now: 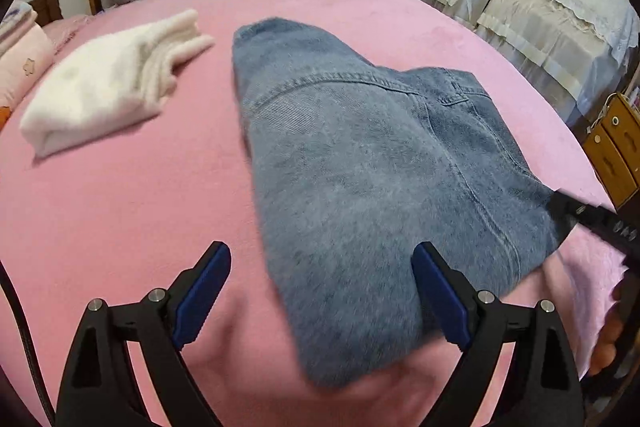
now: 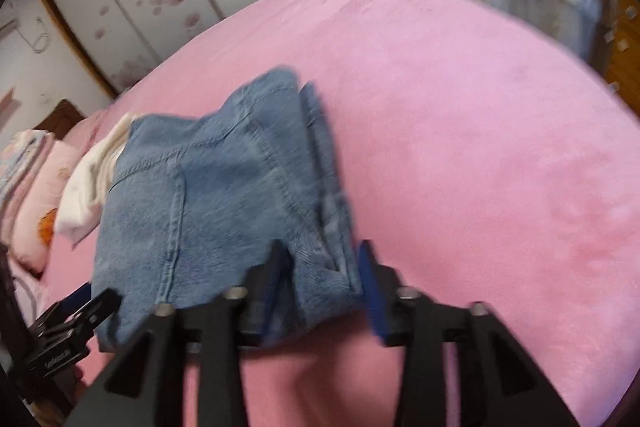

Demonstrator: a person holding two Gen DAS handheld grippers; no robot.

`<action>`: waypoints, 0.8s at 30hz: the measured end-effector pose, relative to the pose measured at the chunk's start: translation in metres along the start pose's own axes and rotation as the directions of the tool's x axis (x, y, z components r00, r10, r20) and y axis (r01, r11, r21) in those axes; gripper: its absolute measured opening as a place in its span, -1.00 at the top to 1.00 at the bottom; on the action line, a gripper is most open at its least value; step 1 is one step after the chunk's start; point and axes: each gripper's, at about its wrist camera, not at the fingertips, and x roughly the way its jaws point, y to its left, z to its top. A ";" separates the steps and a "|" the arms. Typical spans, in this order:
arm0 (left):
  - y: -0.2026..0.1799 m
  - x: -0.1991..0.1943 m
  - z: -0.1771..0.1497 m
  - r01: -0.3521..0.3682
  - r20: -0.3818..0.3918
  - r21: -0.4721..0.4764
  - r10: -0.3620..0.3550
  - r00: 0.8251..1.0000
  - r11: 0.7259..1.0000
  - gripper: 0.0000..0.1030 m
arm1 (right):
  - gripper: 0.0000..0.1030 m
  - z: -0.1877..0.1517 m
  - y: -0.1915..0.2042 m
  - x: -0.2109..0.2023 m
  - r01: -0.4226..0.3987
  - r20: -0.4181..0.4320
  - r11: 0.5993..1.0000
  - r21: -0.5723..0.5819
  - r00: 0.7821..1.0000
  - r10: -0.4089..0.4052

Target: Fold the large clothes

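Folded blue jeans (image 1: 360,163) lie on the pink bed (image 1: 120,211). My left gripper (image 1: 322,267) is open, its blue pads on either side of the near end of the jeans, not clamped. In the right wrist view the jeans (image 2: 208,195) fill the left centre. My right gripper (image 2: 324,267) has its pads around the near right corner of the jeans, with a moderate gap filled by denim; the view is blurred. The right gripper's tip shows in the left view (image 1: 592,219) at the jeans' right edge. The left gripper shows in the right view (image 2: 76,315).
A folded white garment (image 1: 108,83) lies on the bed to the left of the jeans, also in the right view (image 2: 92,179). Pink pillows (image 1: 20,67) are at far left. A covered sofa (image 1: 532,7) and wooden drawers (image 1: 616,147) stand beyond the bed's right edge.
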 end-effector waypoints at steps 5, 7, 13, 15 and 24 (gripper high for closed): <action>0.007 -0.029 -0.005 -0.087 0.095 -0.039 0.090 0.991 0.995 -0.74 | 0.17 0.003 0.020 -0.047 0.033 0.157 0.992 -0.118 0.988 -0.014; 0.011 -0.034 -0.005 -0.090 0.115 -0.070 0.097 0.989 0.994 -0.60 | 0.40 -0.001 0.041 -0.050 0.036 0.156 0.978 -0.205 0.988 -0.004; 0.010 -0.015 -0.012 -0.068 0.059 -0.067 0.072 0.996 0.995 -0.10 | 0.79 -0.018 0.073 -0.016 0.007 0.059 0.942 -0.335 0.998 0.014; 0.007 -0.016 -0.017 -0.078 0.084 -0.051 0.082 0.993 0.996 -0.11 | 0.86 -0.025 0.067 -0.004 0.061 0.050 0.933 -0.353 0.998 -0.047; 0.006 -0.010 -0.020 -0.072 0.090 -0.028 0.075 0.993 0.997 -0.16 | 1.00 -0.024 0.027 0.002 0.130 0.037 0.943 -0.306 0.991 -0.125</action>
